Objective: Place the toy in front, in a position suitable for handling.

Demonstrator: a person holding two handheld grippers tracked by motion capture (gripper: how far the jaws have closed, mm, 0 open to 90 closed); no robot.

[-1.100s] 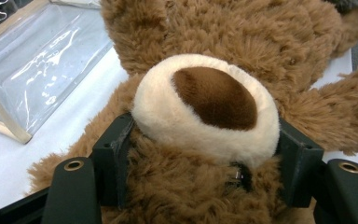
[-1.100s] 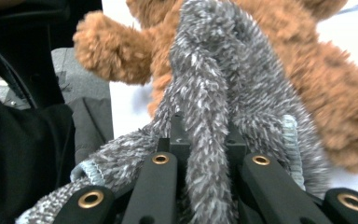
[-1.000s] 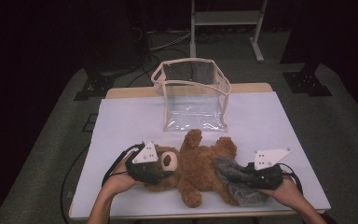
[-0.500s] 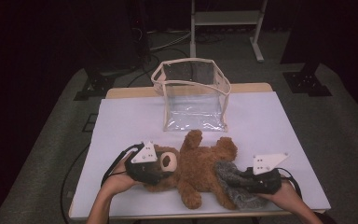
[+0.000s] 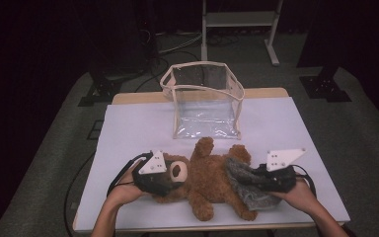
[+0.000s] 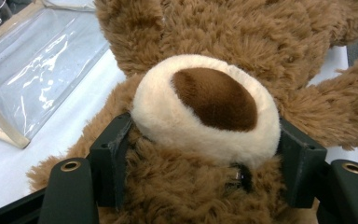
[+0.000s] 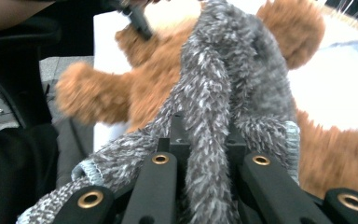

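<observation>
A brown teddy bear lies on its back near the front of the white table, head to the left. My left gripper is shut on the bear's head, one jaw on each side just under the cream muzzle. A grey fuzzy cloth wraps the bear's leg on the right. My right gripper is shut on a fold of this grey cloth; its jaws stand close together in the right gripper view, with the bear's body behind.
A clear plastic bag with a cream trim stands open-topped at the back middle of the table, just beyond the bear's raised paw; its wall lies to the left of the bear's head. White table surface stretches to both sides.
My right gripper has shifted slightly with the grey cloth held in it. The left gripper and the bear's head have stayed almost still.
</observation>
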